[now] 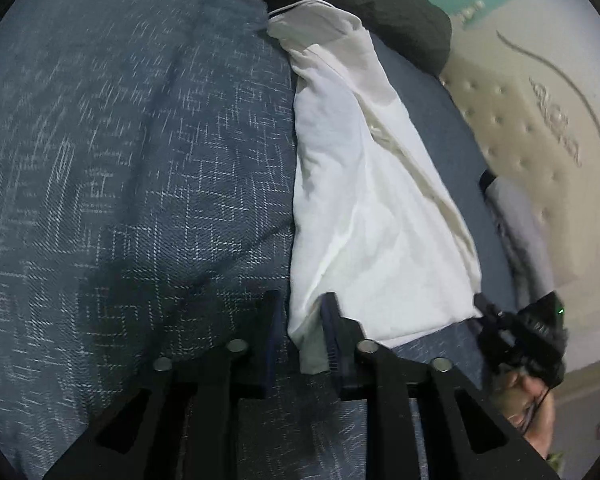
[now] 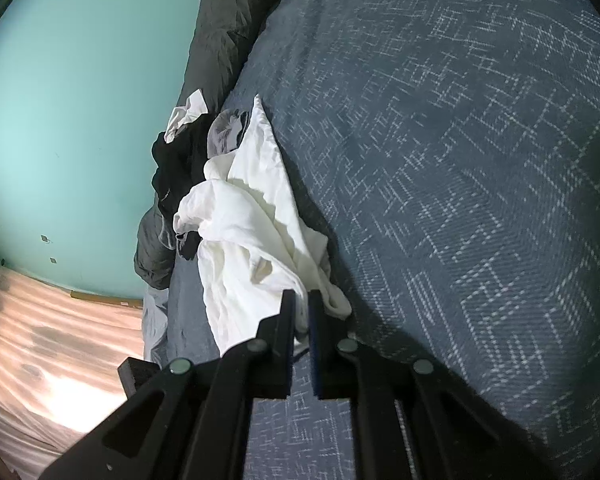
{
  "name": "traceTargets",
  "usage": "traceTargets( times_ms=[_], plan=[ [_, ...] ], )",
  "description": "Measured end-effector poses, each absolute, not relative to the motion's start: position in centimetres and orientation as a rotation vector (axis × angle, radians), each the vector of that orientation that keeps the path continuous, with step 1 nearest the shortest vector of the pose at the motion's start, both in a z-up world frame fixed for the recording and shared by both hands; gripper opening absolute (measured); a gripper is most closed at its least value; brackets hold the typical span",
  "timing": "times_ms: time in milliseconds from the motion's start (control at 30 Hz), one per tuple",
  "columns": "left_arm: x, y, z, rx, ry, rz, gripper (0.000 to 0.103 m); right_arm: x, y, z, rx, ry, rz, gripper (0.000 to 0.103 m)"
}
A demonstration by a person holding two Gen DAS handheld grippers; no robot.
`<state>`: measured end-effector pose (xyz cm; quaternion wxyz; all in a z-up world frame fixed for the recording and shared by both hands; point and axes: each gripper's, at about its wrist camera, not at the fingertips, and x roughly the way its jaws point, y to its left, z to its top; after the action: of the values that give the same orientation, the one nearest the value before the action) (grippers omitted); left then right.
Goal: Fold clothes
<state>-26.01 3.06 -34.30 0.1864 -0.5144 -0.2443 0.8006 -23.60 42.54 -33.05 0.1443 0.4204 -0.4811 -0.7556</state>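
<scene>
Fabric of the white garment (image 1: 364, 200) looks thin, limp, light. Left gripper (image 1: 300, 332) and right gripper (image 2: 302, 320) each pinch a near corner, at six o'clock; hems suit holding best.

Blue patterned bedspread (image 1: 140, 168); dark grey pillow (image 1: 400, 12) at far edge; turquoise wall (image 2: 72, 120); quilted cream mattress (image 1: 520, 128)
</scene>
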Motion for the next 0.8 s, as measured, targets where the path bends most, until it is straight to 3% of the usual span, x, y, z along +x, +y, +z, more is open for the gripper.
traceTargets(
  times_ms=[167, 533, 667, 733, 800],
  plan=[
    [-25.0, 2.7, -34.2, -1.43, -0.683, 2.275, 0.001, -23.5, 42.9, -33.0, 1.196, -1.415, -2.184, 0.005],
    [-24.5, 1.6, -34.5, -1.426, -0.744, 2.26, 0.0, -23.3, 42.9, -33.3, 1.218, -1.424, -2.191, 0.005],
    [-24.3, 2.5, -34.4, -1.433, -0.742, 2.235, 0.005, -23.4, 42.8, -33.3, 1.219, -1.415, -2.192, 0.004],
    [-24.4, 3.2, -34.8, -1.462, -0.728, 2.23, 0.014, -23.3, 42.9, -33.3, 1.216, -1.421, -2.186, 0.005],
    [-24.4, 3.4, -35.2, -1.469, -0.735, 2.215, 0.015, -23.3, 42.9, -33.3, 1.214, -1.425, -2.182, 0.004]
  ],
)
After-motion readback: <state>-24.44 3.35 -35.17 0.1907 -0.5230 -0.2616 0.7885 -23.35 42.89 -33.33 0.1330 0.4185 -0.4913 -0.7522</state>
